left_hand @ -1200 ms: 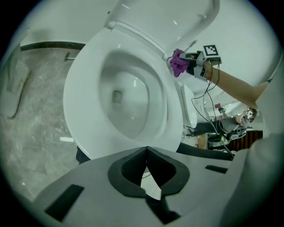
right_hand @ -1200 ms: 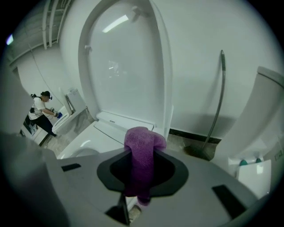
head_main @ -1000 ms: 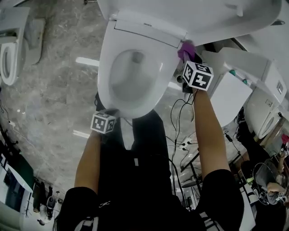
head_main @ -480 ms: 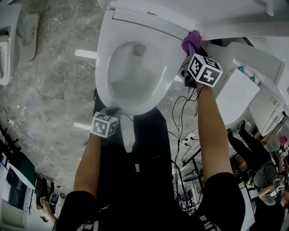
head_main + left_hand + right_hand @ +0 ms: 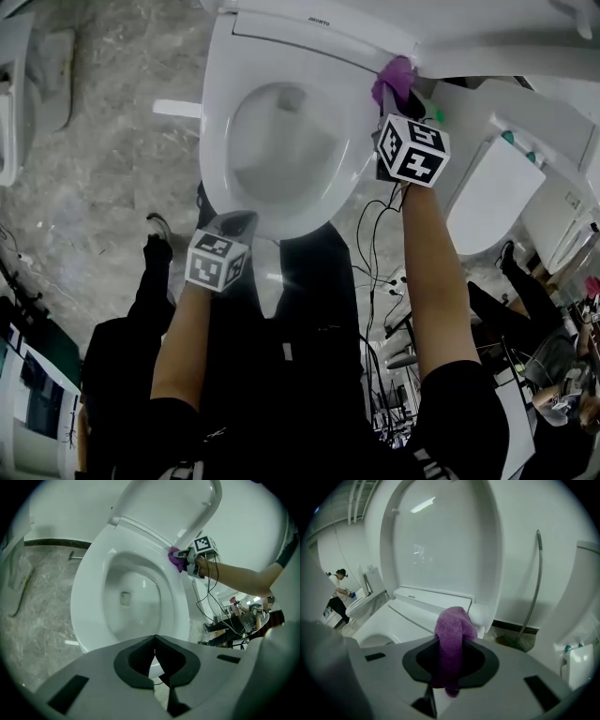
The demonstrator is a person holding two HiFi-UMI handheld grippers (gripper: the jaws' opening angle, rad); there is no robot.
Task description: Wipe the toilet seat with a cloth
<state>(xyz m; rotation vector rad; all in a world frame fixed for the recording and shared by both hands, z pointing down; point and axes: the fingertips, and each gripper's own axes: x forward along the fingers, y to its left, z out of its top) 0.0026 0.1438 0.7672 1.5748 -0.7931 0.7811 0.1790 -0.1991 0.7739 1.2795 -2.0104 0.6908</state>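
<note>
Wiping gripper, right (image 5: 401, 101): pinched purple cloth (image 5: 394, 77) at toilet seat (image 5: 215, 141) hinge corner, as before.
Left gripper (image 5: 154, 652): jaws pressed together, empty.
Bystander (image 5: 131, 347): newly arrived.
Lettering (image 5: 317, 21): unreadable.

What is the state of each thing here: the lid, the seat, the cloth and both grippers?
toilet lid: raised.
toilet seat: down on the bowl.
purple cloth: bunched, gripped, by the seat's rear corner.
left gripper: shut, fingers empty.
right gripper: shut on the purple cloth.
</note>
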